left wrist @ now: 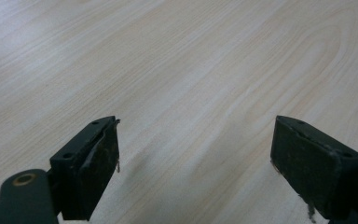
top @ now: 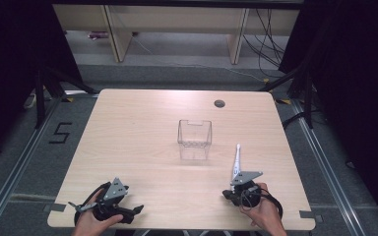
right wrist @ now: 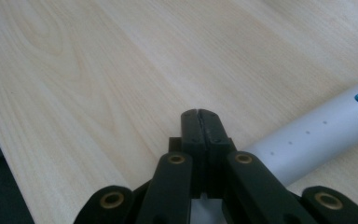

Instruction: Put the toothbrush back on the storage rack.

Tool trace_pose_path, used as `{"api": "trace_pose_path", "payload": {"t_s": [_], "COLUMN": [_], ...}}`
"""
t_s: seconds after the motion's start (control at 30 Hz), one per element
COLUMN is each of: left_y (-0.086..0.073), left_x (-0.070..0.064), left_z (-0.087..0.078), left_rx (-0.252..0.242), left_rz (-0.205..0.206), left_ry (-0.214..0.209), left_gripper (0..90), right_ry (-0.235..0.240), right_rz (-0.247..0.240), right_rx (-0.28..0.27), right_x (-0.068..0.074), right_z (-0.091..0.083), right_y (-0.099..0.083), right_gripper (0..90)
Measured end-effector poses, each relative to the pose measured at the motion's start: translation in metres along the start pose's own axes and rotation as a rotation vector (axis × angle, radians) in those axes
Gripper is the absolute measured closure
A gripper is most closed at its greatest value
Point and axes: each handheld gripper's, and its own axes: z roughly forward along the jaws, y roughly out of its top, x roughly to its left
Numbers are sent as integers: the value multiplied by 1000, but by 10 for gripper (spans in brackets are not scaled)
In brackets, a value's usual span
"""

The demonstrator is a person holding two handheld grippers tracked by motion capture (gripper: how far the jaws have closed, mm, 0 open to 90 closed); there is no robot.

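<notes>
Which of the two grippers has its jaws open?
The left gripper: its jaws stand wide apart over bare table. The right gripper has its jaws pressed together, beside the toothbrush.

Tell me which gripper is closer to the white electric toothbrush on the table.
Right. The right gripper sits against the toothbrush handle's near end, jaws shut. The left gripper rests open at the table's opposite near corner, far from it.

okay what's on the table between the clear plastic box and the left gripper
Nothing. In the high view the stretch of table from the clear box to the left gripper is bare wood. The electric toothbrush lies off to the right.
</notes>
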Motion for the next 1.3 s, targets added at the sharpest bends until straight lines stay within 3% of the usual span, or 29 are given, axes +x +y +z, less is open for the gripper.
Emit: {"api": "trace_pose_path", "payload": {"t_s": [0.07,0.1,0.13,0.23,0.37,0.4,0.43,0.47,0.5,0.53,0.57,0.6,0.73,0.77,0.83,0.87,1.0,1.03,1.13,1.17,1.2,1.23,1.27,1.3], "left_y": [0,0,0,0,0,0,0,0,0,0,0,0,0,0,0,0,0,0,0,0,0,0,0,0], "left_x": [0,0,0,1,1,1,0,1,1,1,1,1,1,1,0,1,1,1,1,1,1,1,1,1], "left_z": [0,0,0,-1,0,0,0,0,0,0,0,1,0,0,1,0,0,0,0,0,0,0,0,0], "left_rx": [5,6,4,8,7,7,6,8,8,9,7,4,9,8,2,13,10,9,9,11,11,10,10,10], "left_rz": [7,7,2,10,8,6,7,14,14,13,12,7,14,11,3,18,15,13,15,16,16,16,15,13], "left_ry": [-3,-1,6,-2,-2,1,-1,-3,-3,-2,-2,4,-3,-2,2,-2,-2,-1,-2,-3,-3,-3,-3,-2], "left_gripper": [147,147,147,147,147,147,147,147,147,147,147,147,147,147,147,147,147,147,147,147,147,147,147,147], "right_ry": [5,-1,3,-11,-22,-3,-11,-29,-9,-13,-27,-32,-45,-30,-44,-44,-52,-53,-59,-55,-73,-58,-71,-75], "right_rz": [-14,13,-10,21,15,11,32,16,31,22,54,45,48,65,78,78,78,101,101,79,89,109,128,86], "right_rx": [12,22,18,8,18,10,13,-10,5,7,17,-4,14,0,11,11,15,1,-1,-8,3,-9,16,2], "right_x": [0,2,1,1,-2,-3,-2,-4,-4,-5,-4,-5,-9,-9,-10,-10,-12,-12,-15,-17,-18,-18,-17,-21], "right_z": [-3,-5,-5,-9,-12,-12,-13,-13,-15,-16,-19,-19,-23,-23,-29,-29,-31,-32,-33,-33,-36,-35,-38,-38], "right_y": [-2,-3,-4,-9,-13,-14,-15,-16,-17,-18,-19,-21,-26,-28,-31,-31,-35,-37,-38,-39,-40,-40,-41,-41], "right_gripper": [900,900,900,900,900,900,900,900,900,900,900,900,900,900,900,900,900,900,900,900,900,900,900,900]}}
